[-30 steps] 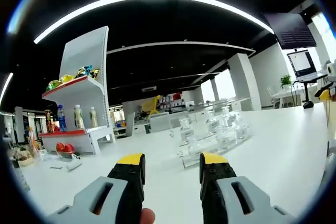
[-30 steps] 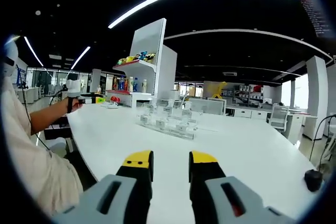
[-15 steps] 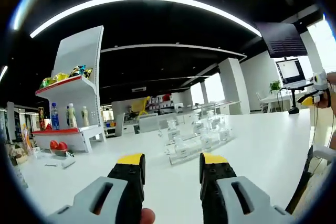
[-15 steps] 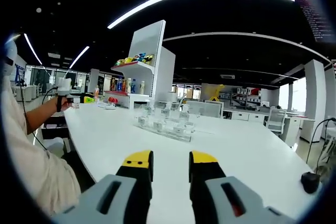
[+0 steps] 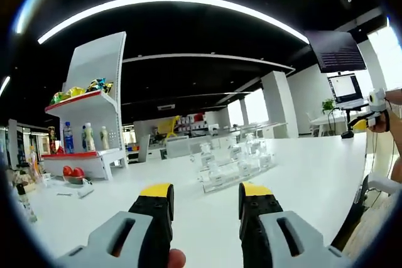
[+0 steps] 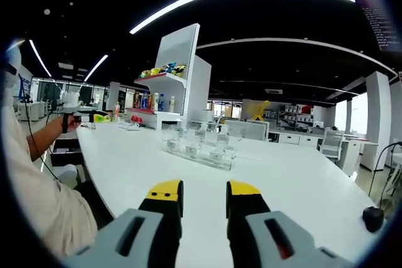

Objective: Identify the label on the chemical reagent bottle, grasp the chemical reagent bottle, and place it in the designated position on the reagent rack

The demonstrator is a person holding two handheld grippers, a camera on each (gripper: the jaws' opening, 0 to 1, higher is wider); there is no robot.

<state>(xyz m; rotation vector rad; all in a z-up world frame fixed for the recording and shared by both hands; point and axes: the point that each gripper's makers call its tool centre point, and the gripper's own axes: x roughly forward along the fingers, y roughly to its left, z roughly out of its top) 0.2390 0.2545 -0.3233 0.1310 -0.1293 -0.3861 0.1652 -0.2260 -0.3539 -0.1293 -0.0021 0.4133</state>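
In the left gripper view my left claw (image 5: 205,198) is released, its yellow-tipped jaws standing apart with nothing between them, low over the white table (image 5: 301,174). The rack (image 5: 233,166) sits on that table well ahead of the jaws, a little right of the gap, and clear bottles (image 5: 206,155) stand in it; their labels are too small for me to read. Far off to the left is a white shelf unit (image 5: 94,117) with bright packets on its upper red-edged shelf and a few drink bottles below. At the right edge my other hand (image 5: 382,119) grips the right claw, with a monitor (image 5: 347,86) behind it.

In the right gripper view my right claw (image 6: 205,189) is likewise released and grasps nothing, jaws parted above the table (image 6: 295,180). The rack (image 6: 200,150) lies well ahead, just left of the line between the jaws, apart from them, with the bottles (image 6: 220,142) upright in it. The shelf unit (image 6: 182,80) rises behind it. At the left my sleeve and arm reach out to the left claw (image 6: 78,114). A small dark object (image 6: 373,216) rests at the table's right edge
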